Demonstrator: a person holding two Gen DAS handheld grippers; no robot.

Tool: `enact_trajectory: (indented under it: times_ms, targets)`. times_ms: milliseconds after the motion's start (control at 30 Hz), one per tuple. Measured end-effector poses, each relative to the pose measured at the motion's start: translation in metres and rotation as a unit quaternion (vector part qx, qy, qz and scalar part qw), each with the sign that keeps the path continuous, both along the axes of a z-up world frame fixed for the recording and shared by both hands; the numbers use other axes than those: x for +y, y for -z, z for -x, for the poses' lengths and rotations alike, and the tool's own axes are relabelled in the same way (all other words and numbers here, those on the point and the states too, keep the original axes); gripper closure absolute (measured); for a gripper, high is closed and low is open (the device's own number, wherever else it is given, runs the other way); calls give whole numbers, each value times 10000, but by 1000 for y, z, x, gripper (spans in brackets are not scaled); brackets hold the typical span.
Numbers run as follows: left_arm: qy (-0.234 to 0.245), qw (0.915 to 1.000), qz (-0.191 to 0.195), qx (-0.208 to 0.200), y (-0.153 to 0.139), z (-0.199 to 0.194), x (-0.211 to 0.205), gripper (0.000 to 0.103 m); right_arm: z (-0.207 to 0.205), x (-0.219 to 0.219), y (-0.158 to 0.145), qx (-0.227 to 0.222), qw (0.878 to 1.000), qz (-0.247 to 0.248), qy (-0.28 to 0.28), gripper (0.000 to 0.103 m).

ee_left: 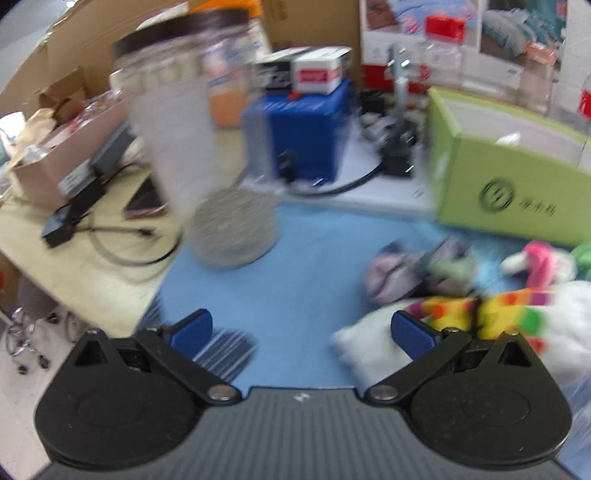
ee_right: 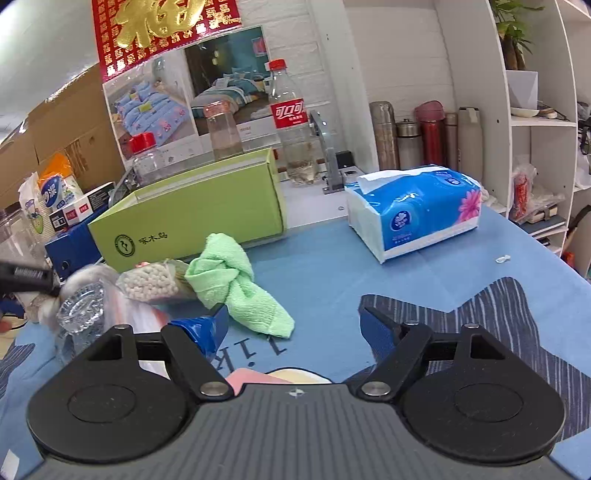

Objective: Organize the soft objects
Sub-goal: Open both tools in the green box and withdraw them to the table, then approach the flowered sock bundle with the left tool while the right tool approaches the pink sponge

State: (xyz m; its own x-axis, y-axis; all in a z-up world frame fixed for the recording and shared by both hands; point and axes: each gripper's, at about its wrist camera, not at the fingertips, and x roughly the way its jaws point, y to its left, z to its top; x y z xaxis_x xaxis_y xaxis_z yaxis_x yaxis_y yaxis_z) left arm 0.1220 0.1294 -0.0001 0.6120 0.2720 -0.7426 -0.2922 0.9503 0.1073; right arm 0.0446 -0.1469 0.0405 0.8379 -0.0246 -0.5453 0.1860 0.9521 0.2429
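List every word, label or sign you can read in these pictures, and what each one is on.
"啄木鸟": green box, beside a round logo.
"可口可": red label on the clear bottle.
"福": gold character on the red hanging.
Too small to read: print on the tissue pack and on the small boxes.
Left wrist view: too blurred, nothing legible.

The right claw (ee_right: 291, 325) is hanging over the blue-clothed surface (ee_right: 332, 266) with its jaws standing apart and nothing between them. Just ahead of its left finger a crumpled green towel (ee_right: 236, 284) is lying beside a bag of cotton swabs (ee_right: 155, 282). A green box (ee_right: 192, 210) is standing open behind them, and a blue tissue pack (ee_right: 417, 210) is sitting well to the right.
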Motion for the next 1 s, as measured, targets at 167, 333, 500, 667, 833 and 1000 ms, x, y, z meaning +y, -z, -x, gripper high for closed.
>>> enact_trajectory:
  times_ms: [167, 333, 500, 667, 833, 1000]
  targets:
    - [-525, 9978, -397, -28, -2, 42, 38, 1, 3, 7, -7, -77, 9999, 73, -104, 38]
    - [-185, 9978, 280, -571, -31, 48, 30, 1, 4, 7, -9, -118, 9999, 90, -56, 38]
    - [288, 9930, 1037, -487, -36, 23, -15, 1, 10, 12, -13, -148, 9997, 158, -78, 38]
    - [125, 9926, 1192, -175, -25, 1, -47, 1, 17, 8, -17, -202, 9995, 227, 22, 37]
    - [97, 9951, 971, 141, -7, -3, -51, 0, 19, 0, -14, -240, 9996, 119, 99, 37]
    - [327, 9964, 769, 173, -3, 22, -38, 1, 19, -4, -11, -231, 9996, 46, 156, 37]
